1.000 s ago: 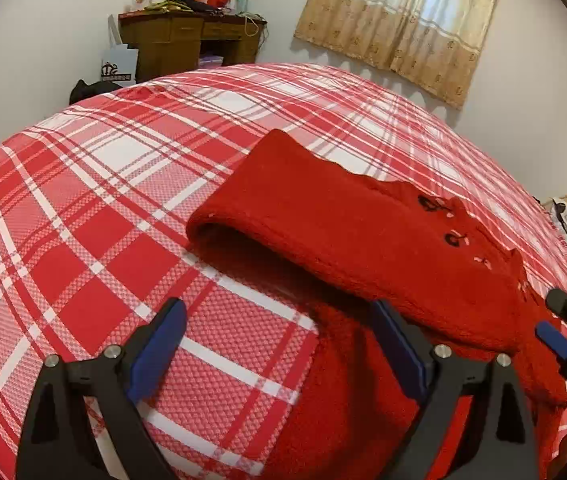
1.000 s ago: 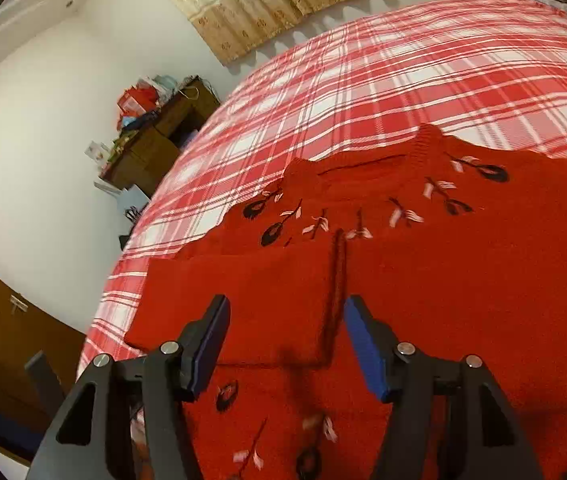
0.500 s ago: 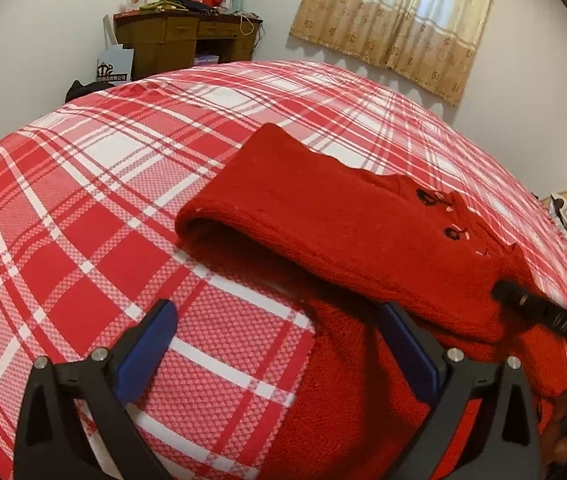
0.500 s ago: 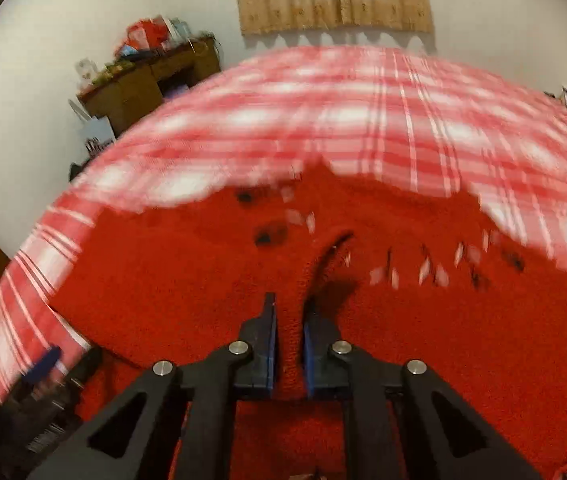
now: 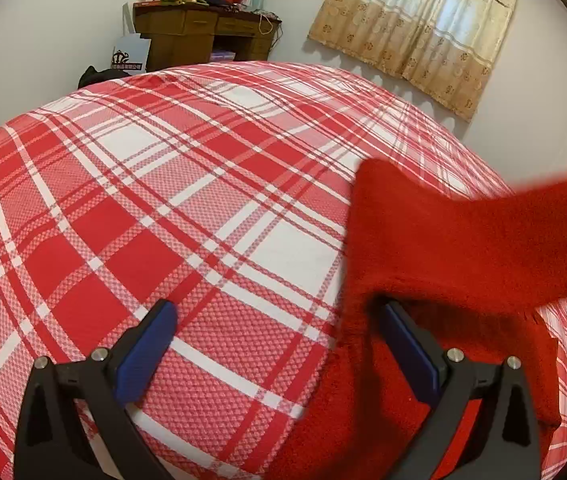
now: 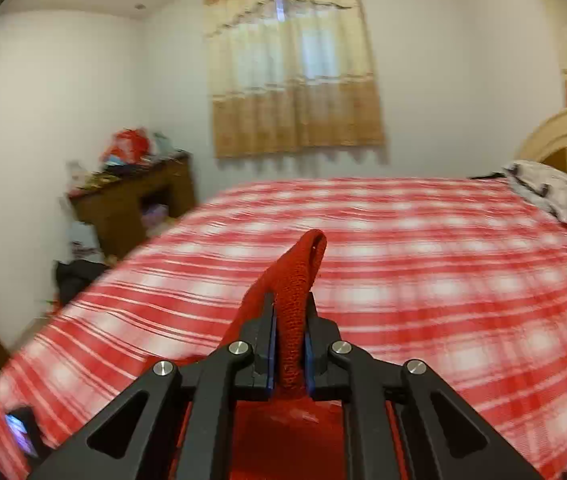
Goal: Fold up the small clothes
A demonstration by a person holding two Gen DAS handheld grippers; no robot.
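A brown wooden desk (image 5: 203, 36) piled with clutter stands against the white wall beyond the bed, beside a beige patterned curtain (image 5: 423, 28); a patterned pillow (image 6: 551, 188) lies near the cream headboard (image 6: 563, 132). The red-and-white plaid bedspread (image 5: 143, 208) lies bare under the left tool (image 5: 279, 344), whose blue-padded jaws gape wide, holding nothing. The fuzzy red knit sweater (image 5: 463, 248) is lifted at that tool's right side, draping over its right finger. The right tool (image 6: 289, 344) is clamped tight on a fold of the sweater (image 6: 295, 280), raised above the bed.
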